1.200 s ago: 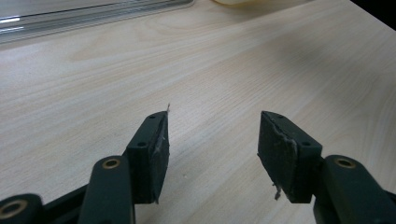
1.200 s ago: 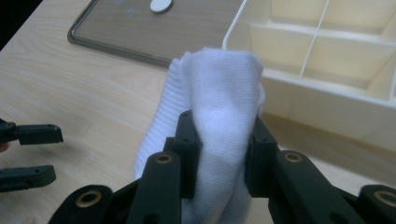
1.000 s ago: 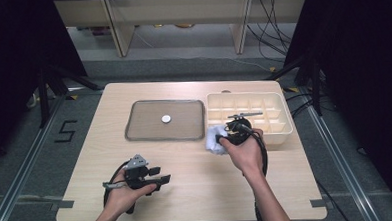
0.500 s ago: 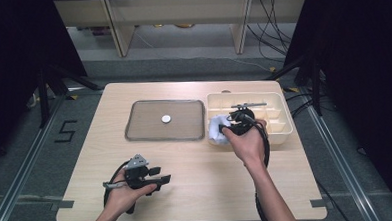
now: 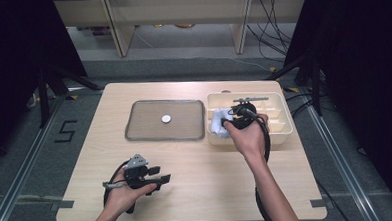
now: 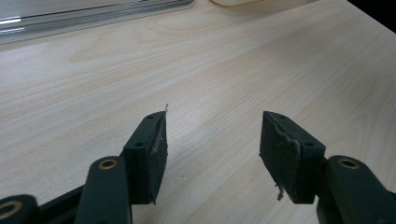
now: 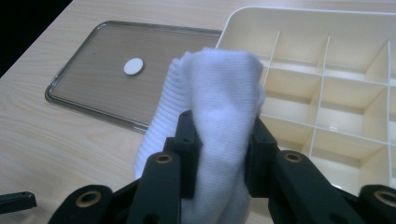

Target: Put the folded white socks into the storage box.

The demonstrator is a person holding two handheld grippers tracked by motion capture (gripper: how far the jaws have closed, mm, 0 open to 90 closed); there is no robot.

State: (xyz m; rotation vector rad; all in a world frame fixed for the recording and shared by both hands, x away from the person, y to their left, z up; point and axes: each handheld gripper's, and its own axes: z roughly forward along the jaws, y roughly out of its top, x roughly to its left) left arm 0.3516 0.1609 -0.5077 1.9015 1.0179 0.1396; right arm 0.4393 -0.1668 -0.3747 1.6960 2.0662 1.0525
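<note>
A rolled white knitted cloth [image 7: 219, 116] is pinched between the two black jaws of my right gripper [image 7: 222, 140], which is shut on it. From the high view that cloth [image 5: 218, 123] hangs over the left end of the cream divided box [image 5: 280, 129], with the right gripper [image 5: 228, 122] held above it. My left gripper [image 5: 162, 180] rests low over the table's near left part, its jaws pointing right. Seen from the left gripper view, the left gripper [image 6: 212, 140] stands open over bare wood with nothing between its pads.
A clear shallow tray [image 5: 139, 128] lies left of the box and carries a small white disc [image 5: 166, 119]. The box's compartments [image 7: 336, 93] look bare. Light wooden table [image 5: 206, 170] with open surface between the two hands; dark floor all round.
The right hand has carried the white cloth up and away from me, from the table in front of the box to over the box's left end. The left hand has stayed put.
</note>
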